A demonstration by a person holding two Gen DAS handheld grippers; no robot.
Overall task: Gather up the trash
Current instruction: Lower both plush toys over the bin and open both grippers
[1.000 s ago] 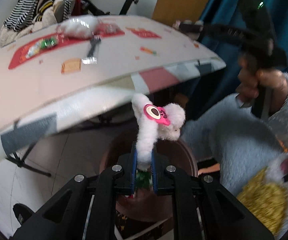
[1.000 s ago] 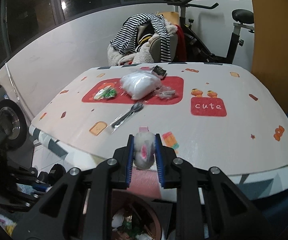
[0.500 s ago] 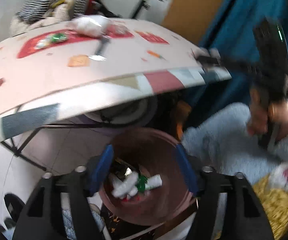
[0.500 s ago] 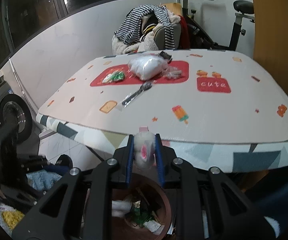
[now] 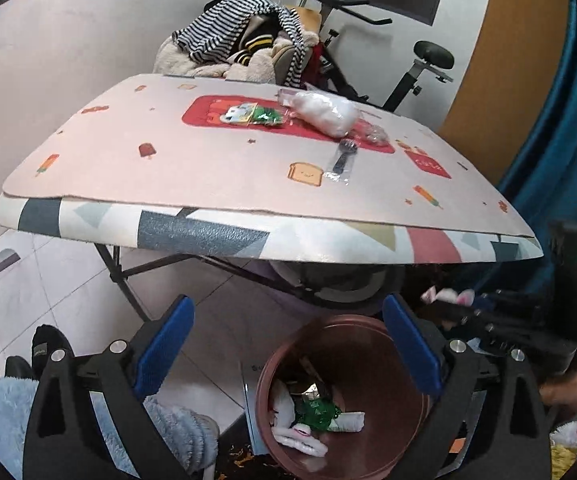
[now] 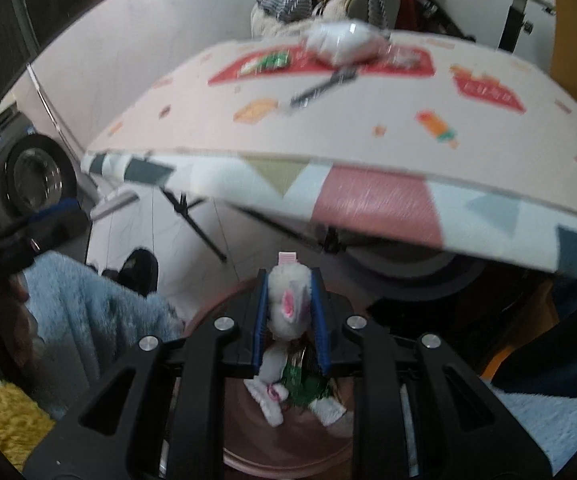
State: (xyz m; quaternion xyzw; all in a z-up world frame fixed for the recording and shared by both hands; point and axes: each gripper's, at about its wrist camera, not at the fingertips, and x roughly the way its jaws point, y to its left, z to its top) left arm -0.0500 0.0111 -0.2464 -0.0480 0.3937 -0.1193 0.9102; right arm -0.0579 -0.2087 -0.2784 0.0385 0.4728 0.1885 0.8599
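My left gripper (image 5: 288, 344) is wide open and empty above and behind the brown trash bin (image 5: 400, 336) on the floor. The bin holds white fluffy pieces and a green wrapper (image 5: 316, 412). My right gripper (image 6: 290, 316) is shut on a white fluffy item with a pink patch (image 6: 288, 304), held over the same bin (image 6: 288, 444). On the table lie a green wrapper (image 5: 254, 114), a white plastic bag (image 5: 324, 112), a small clear wrapper (image 5: 374, 134) and a packaged fork (image 5: 342, 162).
The folding table (image 5: 208, 232) with its patterned cloth stands over the bin, its front edge close above it. A chair piled with clothes (image 5: 244, 48) and an exercise bike (image 5: 408, 64) stand behind. A washing machine (image 6: 28, 168) is at left. My fluffy blue sleeves flank the bin.
My left gripper opened and dropped its white fluffy item into the bin, then drew back. My right gripper came down from table height to just over the bin, still holding its item.
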